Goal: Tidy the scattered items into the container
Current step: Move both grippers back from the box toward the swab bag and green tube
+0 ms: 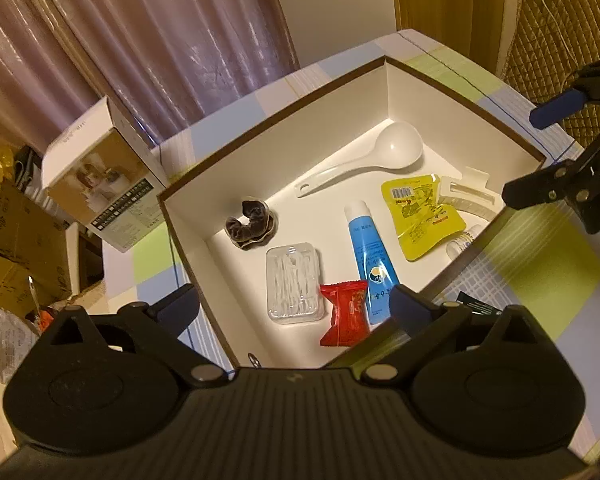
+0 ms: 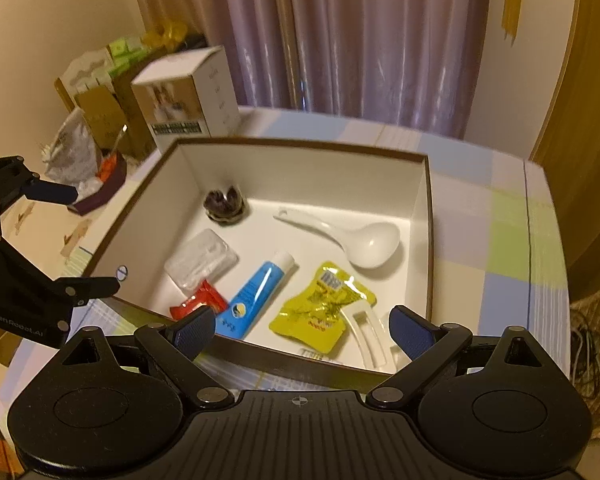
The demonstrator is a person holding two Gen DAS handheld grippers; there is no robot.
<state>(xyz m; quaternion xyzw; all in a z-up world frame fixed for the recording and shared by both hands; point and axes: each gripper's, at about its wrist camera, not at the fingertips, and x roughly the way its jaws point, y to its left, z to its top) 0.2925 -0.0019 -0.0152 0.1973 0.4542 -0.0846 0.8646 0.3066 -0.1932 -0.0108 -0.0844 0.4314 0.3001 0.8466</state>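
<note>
Box (image 1: 284, 120) on bench (image 1: 540, 272): stiff card walls, light. Inside lie spoon (image 1: 364, 160), rigid, take by handle; tube (image 1: 370, 256), squashy; pouch (image 1: 424, 216), slippery. Left claw (image 1: 296, 312) and right claw (image 2: 302, 330) gape wide, empty.

One white box (image 1: 384, 92) with a brown rim sits on the desk (image 1: 540, 264). Inside it lie one white spoon (image 1: 380, 156), one dark scrunchie (image 1: 250, 226), one clear case of floss picks (image 1: 296, 282), one red wrapped sweet (image 1: 346, 314), one blue tube (image 1: 370, 256), one yellow pouch (image 1: 424, 214) and one white hair clip (image 1: 470, 196). One small white item (image 1: 462, 242) at the box's right wall is partly hidden. One printed carton (image 1: 100, 176) stands at the upper left. Two claws show: the left claw (image 1: 296, 308) and the right claw (image 2: 302, 330).
</note>
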